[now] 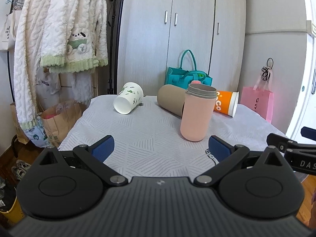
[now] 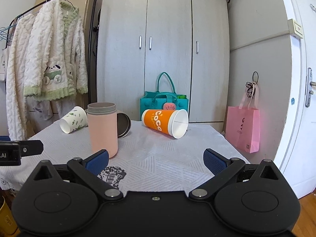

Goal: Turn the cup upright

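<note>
A pink cup with a grey rim stands upright on the white cloth-covered table; it also shows in the right wrist view. A white cup with green prints, a tan cup and an orange "coco" cup lie on their sides behind it. My left gripper is open and empty, in front of the pink cup. My right gripper is open and empty, just right of the pink cup.
A teal bag stands behind the table against grey wardrobe doors. A pink paper bag hangs at the right by a white door. Fluffy robes hang on a rack at the left, with paper bags below.
</note>
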{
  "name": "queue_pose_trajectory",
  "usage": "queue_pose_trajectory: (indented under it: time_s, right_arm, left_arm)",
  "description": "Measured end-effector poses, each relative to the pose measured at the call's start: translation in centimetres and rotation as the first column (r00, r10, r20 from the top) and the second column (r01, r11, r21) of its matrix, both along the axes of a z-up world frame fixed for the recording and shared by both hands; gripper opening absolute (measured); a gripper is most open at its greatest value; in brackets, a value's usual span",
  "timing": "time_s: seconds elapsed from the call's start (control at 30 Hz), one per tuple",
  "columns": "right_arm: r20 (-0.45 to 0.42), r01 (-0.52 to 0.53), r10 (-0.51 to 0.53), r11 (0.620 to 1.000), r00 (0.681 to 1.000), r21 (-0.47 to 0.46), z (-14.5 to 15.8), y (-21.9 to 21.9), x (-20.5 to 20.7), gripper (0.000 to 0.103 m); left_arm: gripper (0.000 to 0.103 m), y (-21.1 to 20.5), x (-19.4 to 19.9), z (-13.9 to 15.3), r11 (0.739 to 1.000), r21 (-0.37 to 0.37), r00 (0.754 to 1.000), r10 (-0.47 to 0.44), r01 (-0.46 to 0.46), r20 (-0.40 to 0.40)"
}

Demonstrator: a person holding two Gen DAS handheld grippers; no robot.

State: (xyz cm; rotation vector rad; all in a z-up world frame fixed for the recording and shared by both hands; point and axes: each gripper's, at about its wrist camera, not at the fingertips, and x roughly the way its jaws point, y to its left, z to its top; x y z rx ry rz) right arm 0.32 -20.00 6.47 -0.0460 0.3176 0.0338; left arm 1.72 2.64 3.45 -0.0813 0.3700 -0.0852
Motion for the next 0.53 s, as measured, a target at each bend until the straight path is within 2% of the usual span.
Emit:
queue_pose_trajectory:
  time_s: [0.53]
  right_arm:
    - [-0.006, 0.014, -0.014, 1.000, 1.000, -0.001, -0.03, -0.29, 0.21, 0.103]
  left_arm:
    - [0.103, -0.24, 0.04, -0.03, 0.999, 0.022, 0.999, 0.029, -0.030, 0.017]
